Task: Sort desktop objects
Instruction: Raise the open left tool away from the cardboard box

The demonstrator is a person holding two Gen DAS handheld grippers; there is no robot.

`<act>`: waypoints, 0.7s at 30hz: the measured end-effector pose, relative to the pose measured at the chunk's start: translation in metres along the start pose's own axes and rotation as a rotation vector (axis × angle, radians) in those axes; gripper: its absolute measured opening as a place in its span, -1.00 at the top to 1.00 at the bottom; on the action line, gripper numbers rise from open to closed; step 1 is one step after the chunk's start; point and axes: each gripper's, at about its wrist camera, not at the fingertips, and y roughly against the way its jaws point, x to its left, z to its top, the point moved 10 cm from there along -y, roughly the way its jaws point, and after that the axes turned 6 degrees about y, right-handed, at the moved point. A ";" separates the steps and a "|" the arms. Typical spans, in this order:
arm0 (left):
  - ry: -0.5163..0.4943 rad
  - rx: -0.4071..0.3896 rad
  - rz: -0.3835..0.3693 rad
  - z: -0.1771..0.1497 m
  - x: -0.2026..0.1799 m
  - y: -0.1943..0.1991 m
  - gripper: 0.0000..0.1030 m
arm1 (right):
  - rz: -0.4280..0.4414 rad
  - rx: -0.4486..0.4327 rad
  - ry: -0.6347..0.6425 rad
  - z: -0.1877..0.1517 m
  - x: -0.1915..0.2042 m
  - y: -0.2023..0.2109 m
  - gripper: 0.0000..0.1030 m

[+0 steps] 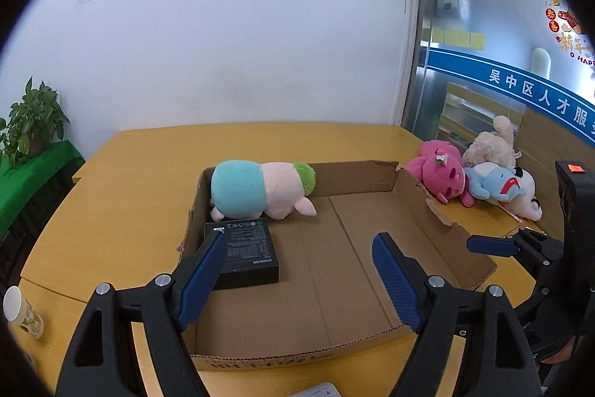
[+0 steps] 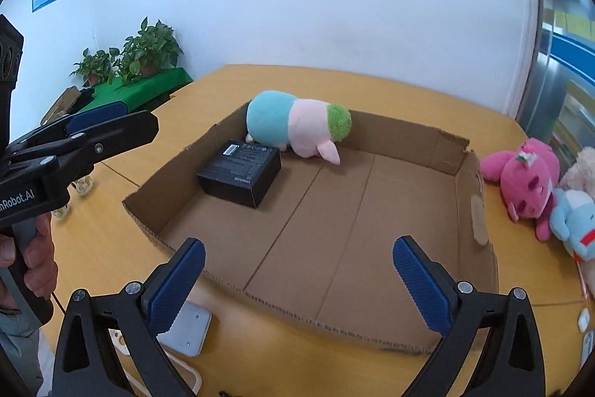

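Observation:
A shallow cardboard box (image 1: 438,211) (image 2: 472,173) lies on the yellow table. Inside it, at the far left, lie a teal, pink and green plush (image 1: 260,188) (image 2: 297,125) and a black carton (image 1: 249,252) (image 2: 241,170). My left gripper (image 1: 301,281) is open and empty above the box's near edge. My right gripper (image 2: 299,281) is open and empty over the box's near wall. A pile of plush toys lies right of the box: a pink one (image 1: 442,173) (image 2: 528,177), a blue one (image 1: 494,185) (image 2: 572,222) and a cream one (image 1: 491,144).
A white device (image 2: 186,330) lies on the table by my right gripper's left finger. A paper cup (image 1: 22,313) stands at the table's left edge. Potted plants (image 2: 148,51) sit on a green shelf at the left. A white wall stands behind the table.

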 end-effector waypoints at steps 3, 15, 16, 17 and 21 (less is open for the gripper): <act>0.016 0.031 -0.008 -0.013 -0.001 0.001 -0.56 | 0.005 0.002 -0.017 -0.010 -0.001 0.006 -0.99; 0.090 0.337 -0.129 -0.133 -0.030 -0.012 -0.56 | 0.243 0.173 -0.090 -0.153 0.013 0.030 -0.93; 0.097 0.370 -0.151 -0.144 -0.036 -0.014 -0.56 | 0.263 0.200 -0.091 -0.168 0.019 0.030 -0.85; 0.104 0.405 -0.171 -0.155 -0.042 -0.017 -0.56 | 0.267 0.217 -0.085 -0.178 0.025 0.030 -0.81; 0.085 0.520 -0.237 -0.188 -0.068 -0.021 -0.56 | 0.251 0.294 -0.058 -0.211 0.041 0.025 -0.59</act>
